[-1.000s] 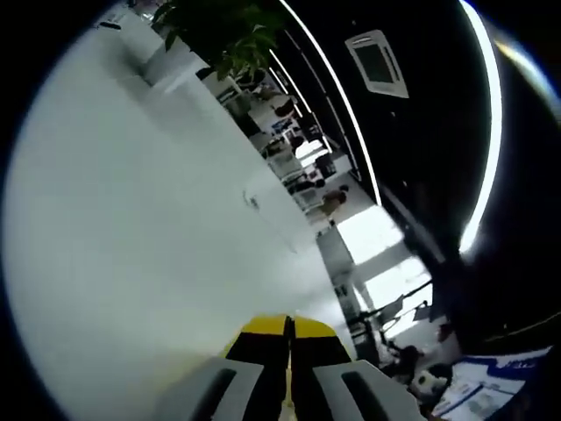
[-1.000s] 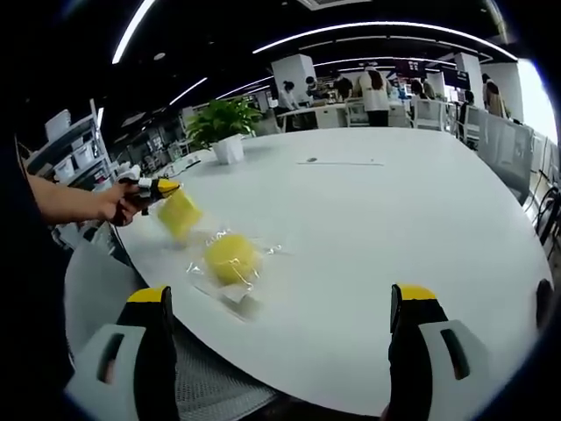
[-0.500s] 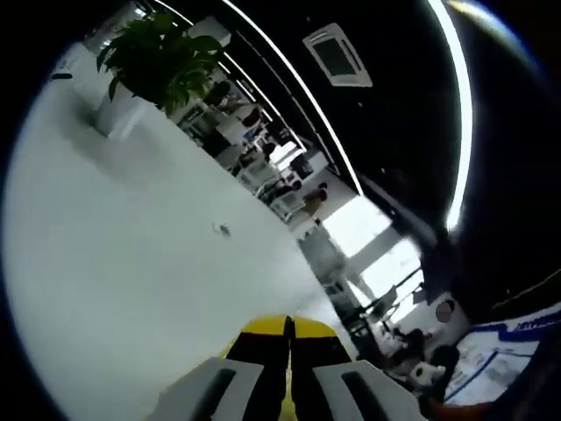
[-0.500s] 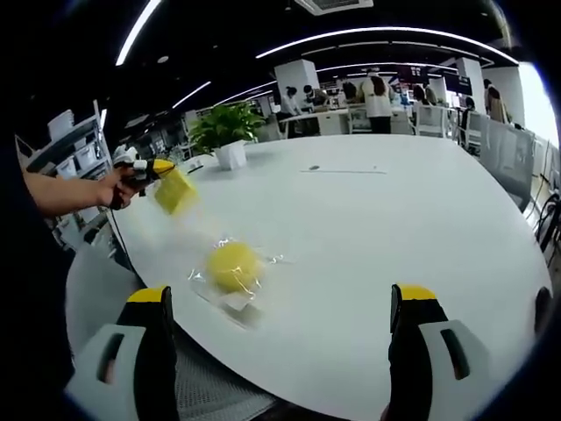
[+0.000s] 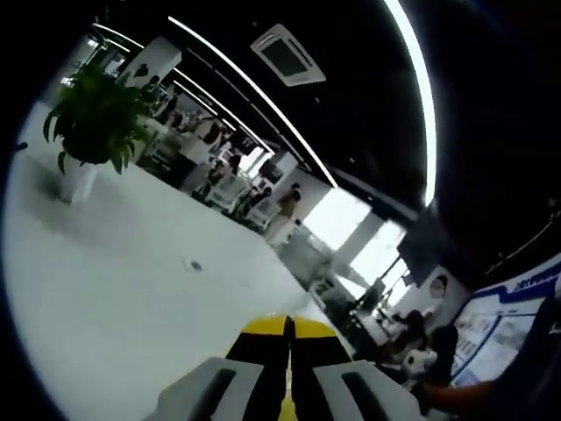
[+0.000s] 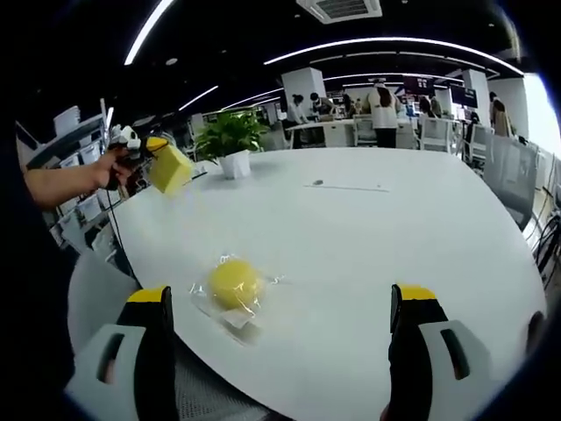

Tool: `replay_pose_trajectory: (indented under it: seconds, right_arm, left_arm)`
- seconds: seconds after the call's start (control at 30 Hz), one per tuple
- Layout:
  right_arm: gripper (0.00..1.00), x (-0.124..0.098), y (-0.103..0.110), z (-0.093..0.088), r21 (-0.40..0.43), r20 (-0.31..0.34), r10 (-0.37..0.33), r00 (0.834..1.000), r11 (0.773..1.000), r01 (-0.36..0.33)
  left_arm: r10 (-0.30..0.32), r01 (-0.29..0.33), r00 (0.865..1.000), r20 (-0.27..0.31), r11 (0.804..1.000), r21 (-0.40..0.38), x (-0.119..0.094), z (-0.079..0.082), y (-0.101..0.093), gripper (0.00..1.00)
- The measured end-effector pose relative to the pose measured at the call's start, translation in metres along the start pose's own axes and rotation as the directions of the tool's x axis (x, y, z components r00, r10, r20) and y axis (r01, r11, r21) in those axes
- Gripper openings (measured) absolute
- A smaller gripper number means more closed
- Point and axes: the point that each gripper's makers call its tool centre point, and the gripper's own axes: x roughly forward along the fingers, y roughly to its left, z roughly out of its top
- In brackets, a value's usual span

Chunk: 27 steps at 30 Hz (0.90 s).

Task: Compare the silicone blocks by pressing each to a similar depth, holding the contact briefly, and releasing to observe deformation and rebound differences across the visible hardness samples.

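Large white oval table point(image 6: 368, 254): broad matte top, running across the right gripper view; also seen in the left gripper view, where a potted green plant in a white pot point(image 5: 92, 123) stands on it near the far edge.

Right gripper point(image 6: 285, 351): black jaws with yellow tips, spread wide apart, holding nothing, hanging over the near table edge.

Left gripper point(image 6: 147, 149): seen in the right gripper view, held in a person's hand point(image 6: 114, 167) up at the left, above the table; in its own view the jaws stand pressed together. It is clamped on the yellow square silicone block point(image 6: 169, 168).

Change: a second ago that square block hung low, close to the table and near the other sample; it has since been carried upward and away, clear of the surface. Judged: this is a lift, not a press, so no depth comparison is under way for it at present.

Yellow round silicone block in a clear plastic wrapper point(image 6: 233, 284): unmoved, lying on the table just ahead of the right gripper's left jaw, untouched.
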Motion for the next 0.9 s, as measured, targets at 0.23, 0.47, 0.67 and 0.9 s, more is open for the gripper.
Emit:
replay_pose_trajectory:
  seconds: [0.23,0.47,0.67,0.9]
  right_arm:
    - [0.97,-0.002,0.002,0.020,-0.017,0.025,0.017,1.000,1.000,-0.016]
    - [0.97,-0.002,0.007,0.044,-0.026,0.070,0.047,0.996,0.999,-0.045]
    - [0.97,-0.003,0.018,0.068,-0.033,0.109,0.085,0.990,0.996,-0.082]
    - [0.97,-0.002,0.026,0.083,-0.058,0.117,0.115,0.986,0.992,-0.109]
  left_arm:
    - [-0.055,0.054,0.998,0.015,0.998,0.031,-0.001,0.024,-0.024,0.00]
    - [-0.086,0.086,0.996,0.001,0.991,0.102,0.000,0.040,-0.045,0.00]
    - [-0.146,0.146,0.989,-0.008,0.979,0.142,-0.001,0.056,-0.071,0.00]
    - [-0.200,0.201,0.979,-0.020,0.964,0.176,-0.001,0.063,-0.098,0.00]
